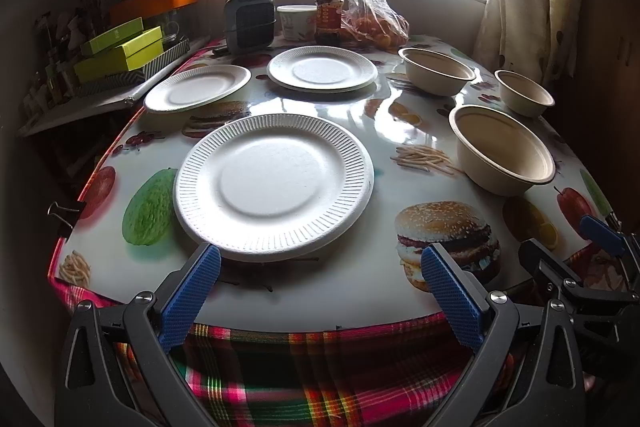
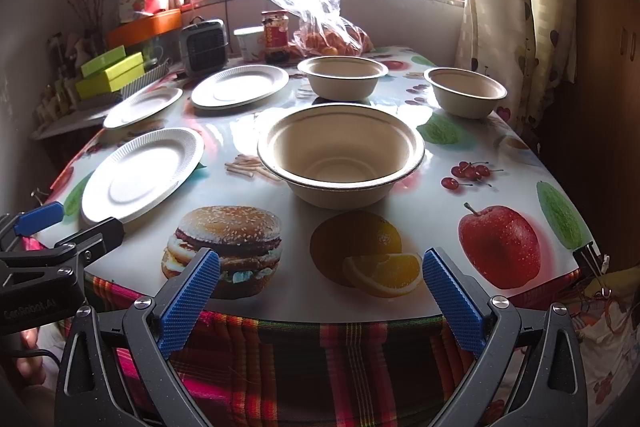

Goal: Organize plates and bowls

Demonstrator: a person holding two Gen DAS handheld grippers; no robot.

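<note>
Three white paper plates lie on the table: a near one (image 1: pixel 274 183) (image 2: pixel 142 175), a far left one (image 1: pixel 198 87) (image 2: pixel 143 107) and a far middle one (image 1: pixel 322 68) (image 2: pixel 240 85). Three beige bowls stand on the right: a near one (image 1: pixel 502 149) (image 2: pixel 340 153), a far one (image 1: pixel 436 71) (image 2: pixel 343 75) and a small one (image 1: pixel 524 93) (image 2: pixel 466 91). My left gripper (image 1: pixel 320 263) is open and empty just before the near plate, at the table's front edge. My right gripper (image 2: pixel 320 267) is open and empty in front of the near bowl.
The table (image 1: pixel 352 283) has a glossy food-print cover over a plaid cloth. At the back stand a small heater (image 1: pixel 249 21), a white tub (image 1: pixel 297 21), a jar (image 1: pixel 329 17) and a plastic bag of oranges (image 1: pixel 374 23). Green boxes (image 1: pixel 120 53) sit on a shelf at left.
</note>
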